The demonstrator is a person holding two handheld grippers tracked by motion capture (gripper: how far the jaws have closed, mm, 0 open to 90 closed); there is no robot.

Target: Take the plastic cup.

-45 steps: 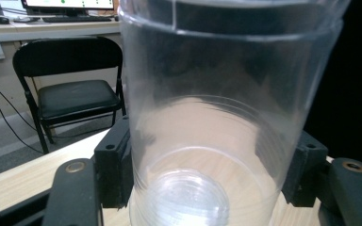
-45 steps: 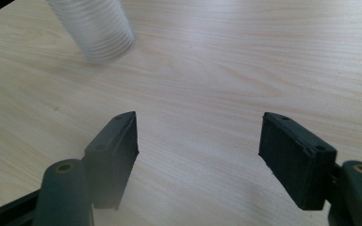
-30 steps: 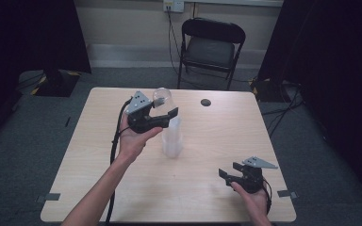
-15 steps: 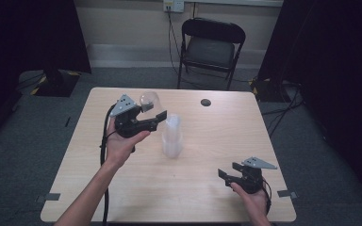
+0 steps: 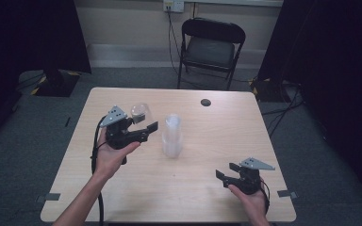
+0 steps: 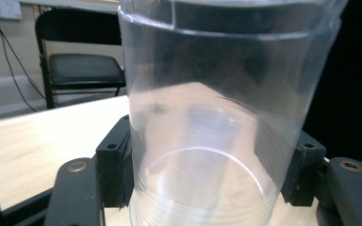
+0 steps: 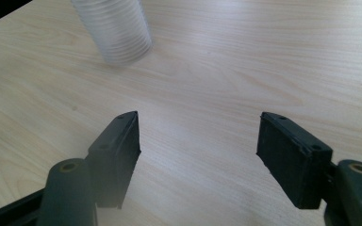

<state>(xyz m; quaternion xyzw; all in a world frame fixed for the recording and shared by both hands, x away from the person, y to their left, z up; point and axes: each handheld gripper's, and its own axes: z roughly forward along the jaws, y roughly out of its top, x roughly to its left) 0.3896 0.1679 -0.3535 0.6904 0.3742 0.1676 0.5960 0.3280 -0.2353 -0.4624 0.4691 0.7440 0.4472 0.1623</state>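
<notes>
Left claw (image 5: 139, 129) clamping a single clear cup (image 5: 140, 112), pads pressing both sides of the cup wall in the left gripper view (image 6: 217, 117). Cup being carried above the counter (image 5: 122, 188), long axis tilted, not upright, mouth leaning up and away from the hand. Sitting just left of the stack of clear cups (image 5: 172, 136), which is standing upright near the counter's middle; cup and stack apart, not touching. Left hand (image 5: 113, 153) clearly the nearer to both.

Right claw (image 5: 231, 176) resting low near the counter's near right corner, jaws standing well apart with nothing between them, pointing toward the stack (image 7: 115, 30) but well apart from it.

Judging the coming move: setting the cup down on bare counter left of the stack, so righting its axis to vertical and lowering base-first. Black cap (image 5: 206, 102) lying far back, out of the way.
</notes>
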